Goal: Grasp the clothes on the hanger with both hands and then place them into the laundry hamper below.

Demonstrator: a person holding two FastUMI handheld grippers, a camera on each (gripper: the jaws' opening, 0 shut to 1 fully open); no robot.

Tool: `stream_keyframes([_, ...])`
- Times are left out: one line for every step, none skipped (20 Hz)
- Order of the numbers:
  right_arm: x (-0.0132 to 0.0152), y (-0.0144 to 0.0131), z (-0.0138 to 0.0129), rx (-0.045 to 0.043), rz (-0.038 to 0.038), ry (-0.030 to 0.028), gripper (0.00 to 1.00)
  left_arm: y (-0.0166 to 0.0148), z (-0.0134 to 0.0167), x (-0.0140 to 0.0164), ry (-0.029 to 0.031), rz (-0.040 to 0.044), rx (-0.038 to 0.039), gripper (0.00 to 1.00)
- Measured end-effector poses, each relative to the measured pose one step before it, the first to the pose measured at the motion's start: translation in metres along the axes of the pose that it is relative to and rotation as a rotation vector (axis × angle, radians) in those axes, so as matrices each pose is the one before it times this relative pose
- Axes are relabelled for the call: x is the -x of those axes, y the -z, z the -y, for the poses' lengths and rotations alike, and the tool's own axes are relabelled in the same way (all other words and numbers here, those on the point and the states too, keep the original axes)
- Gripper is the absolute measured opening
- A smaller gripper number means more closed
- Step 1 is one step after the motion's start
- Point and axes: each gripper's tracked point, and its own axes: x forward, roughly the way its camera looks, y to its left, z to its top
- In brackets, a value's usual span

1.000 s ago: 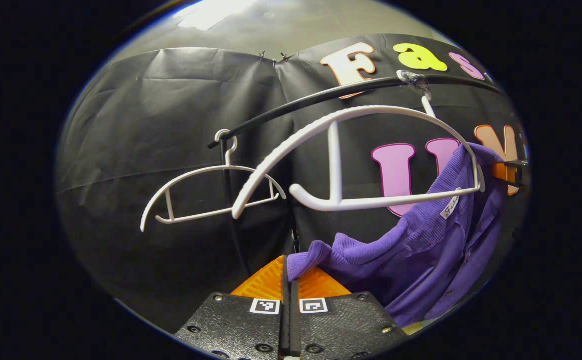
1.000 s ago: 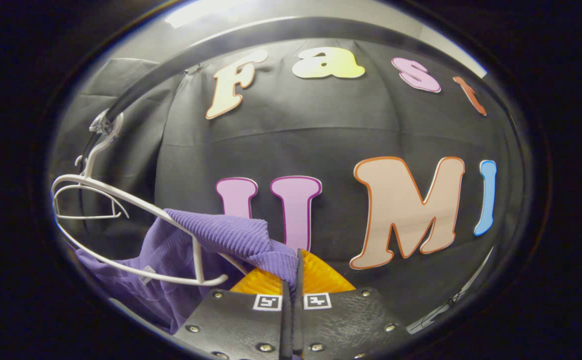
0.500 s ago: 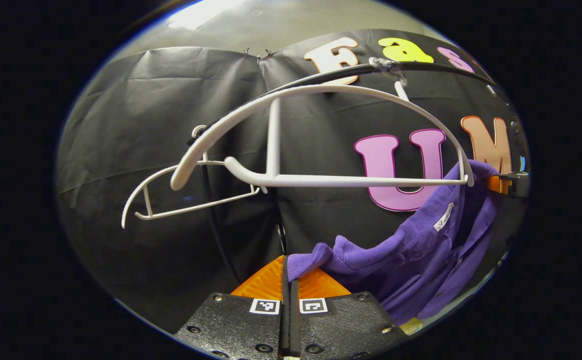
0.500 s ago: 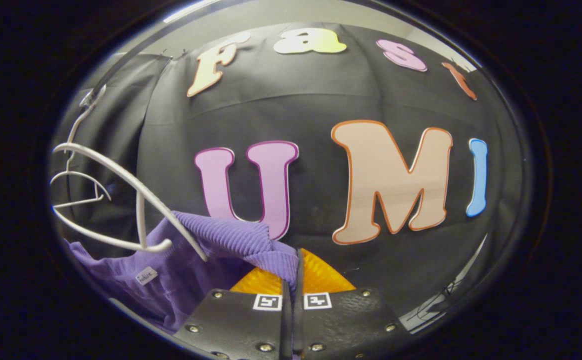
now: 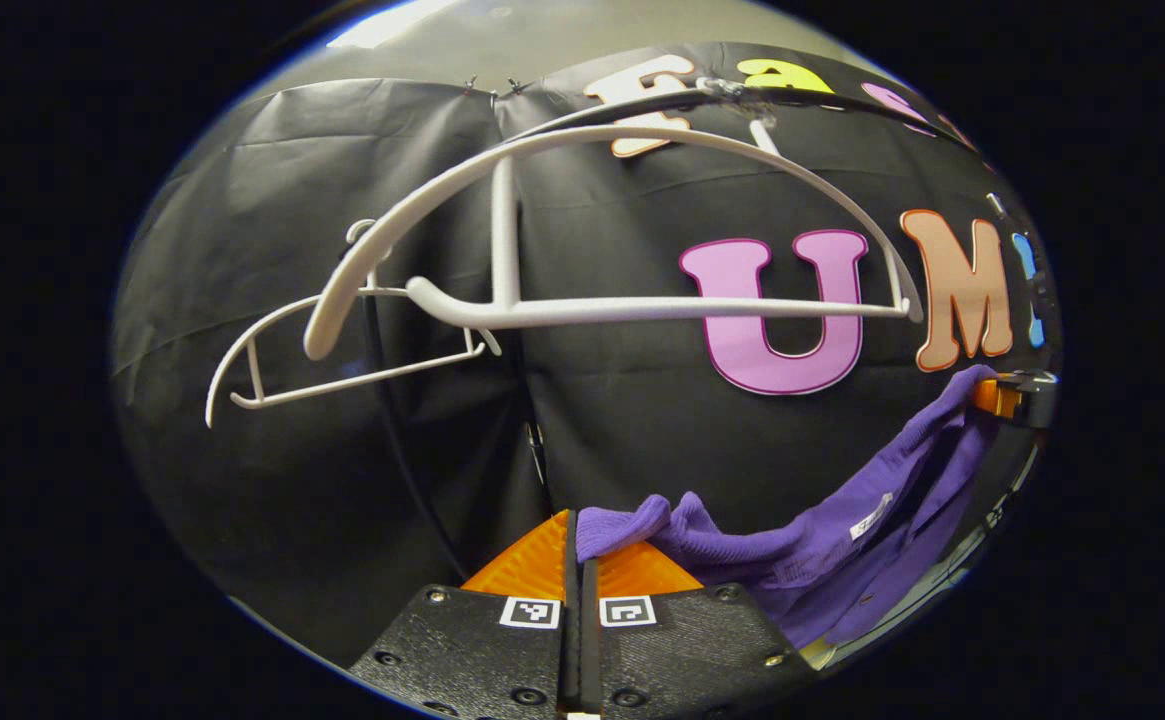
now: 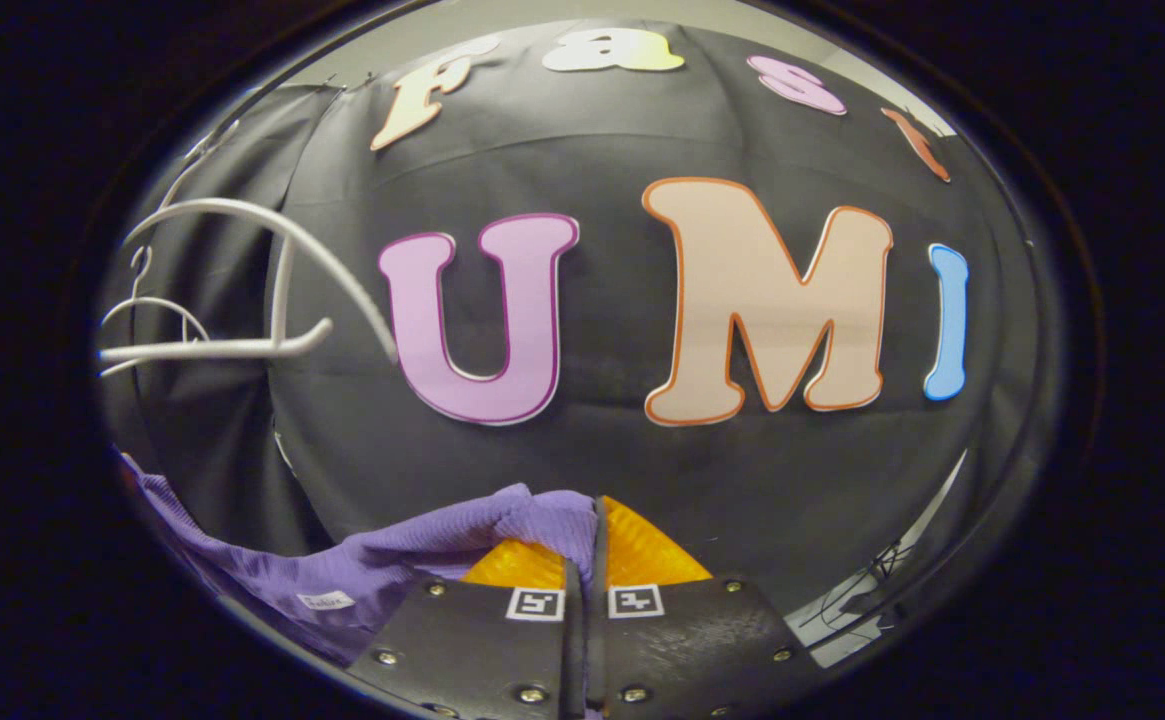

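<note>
A purple knit garment (image 5: 822,545) hangs slack between my two grippers, free of the white hanger (image 5: 642,310) above it. My left gripper (image 5: 579,545) is shut on one shoulder of the garment. In the left gripper view the other gripper (image 5: 1017,398) holds the far shoulder at the right edge. In the right gripper view my right gripper (image 6: 592,535) is shut on the purple garment (image 6: 342,580), which trails down to the left. The bare white hanger (image 6: 242,345) hangs at the upper left there.
A second, thinner white hanger (image 5: 342,380) hangs farther back on the black rail (image 5: 642,100). A black pole (image 5: 402,470) runs down below the rail. The black cloth wall stands close behind everything.
Both grippers have moved down with the garment. It slid off the hanger's right end and now sags below it. The hanger has swung level and sits higher in both views.
</note>
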Motion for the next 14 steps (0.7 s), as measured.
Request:
stream_keyframes([0.00272, 0.00816, -0.00137, 0.00311, -0.01657, -0.00625, 0.02, 0.00211, 0.00565, -0.00078, 0.01207, -0.00562, -0.00675, 0.00])
stream_keyframes([0.00276, 0.00811, -0.00286, -0.00230, -0.01688, -0.01014, 0.02, 0.00342, 0.00486, -0.00061, 0.01472, -0.00724, -0.00393, 0.00])
stream_keyframes([0.00358, 0.00721, -0.00454, -0.00517, -0.01681, -0.01404, 0.02, 0.00261, 0.00637, -0.00049, 0.01700, -0.00602, 0.00037, 0.00])
stream_keyframes([0.00346, 0.00659, -0.00519, -0.00384, -0.01429, -0.01518, 0.02, 0.00322, 0.00535, 0.00065, 0.01623, -0.00646, 0.00071, 0.00])
stream_keyframes([0.00242, 0.00448, -0.00498, 0.00211, -0.00955, -0.01450, 0.02, 0.00188, 0.00566, 0.00047, 0.01480, -0.00705, -0.00057, 0.00])
stream_keyframes([0.00300, 0.00352, -0.00574, 0.00407, -0.00746, -0.01541, 0.02, 0.00258, 0.00508, -0.00201, 0.01525, -0.00510, -0.00036, 0.00])
stream_keyframes([0.00275, 0.00314, -0.00709, 0.00252, -0.00643, -0.01960, 0.02, 0.00130, 0.00669, -0.00142, 0.01784, -0.00517, 0.00062, 0.00])
stream_keyframes([0.00277, 0.00420, -0.00755, 0.00319, -0.00642, -0.02147, 0.02, 0.00108, 0.00621, -0.00148, 0.02142, -0.00495, 0.00441, 0.02])
stream_keyframes([0.00284, 0.00223, -0.00846, 0.00510, -0.00786, -0.02440, 0.02, 0.00328, 0.00785, 0.00101, 0.01999, -0.00411, 0.00547, 0.00])
stream_keyframes([0.00356, 0.00315, -0.00789, 0.00613, -0.00571, -0.02304, 0.02, 0.00159, 0.00576, -0.00045, 0.02177, -0.00232, 0.00694, 0.00])
stream_keyframes([0.00163, 0.00225, -0.00809, 0.00773, -0.00621, -0.02665, 0.02, 0.00029, 0.00673, -0.00169, 0.02311, 0.00156, 0.00955, 0.00])
stream_keyframes([0.00040, 0.00306, -0.00827, 0.00725, -0.00734, -0.02692, 0.02, 0.00190, 0.00701, -0.00213, 0.02913, -0.00026, 0.01078, 0.00])
stream_keyframes([0.00112, 0.00414, -0.00848, 0.00709, -0.01059, -0.02812, 0.02, 0.00008, 0.00902, -0.00249, 0.03100, 0.00297, 0.01403, 0.00])
stream_keyframes([-0.00006, 0.00429, -0.00767, 0.00736, -0.01186, -0.02571, 0.02, 0.00242, 0.00793, -0.00188, 0.02789, -0.00303, 0.01686, 0.01])
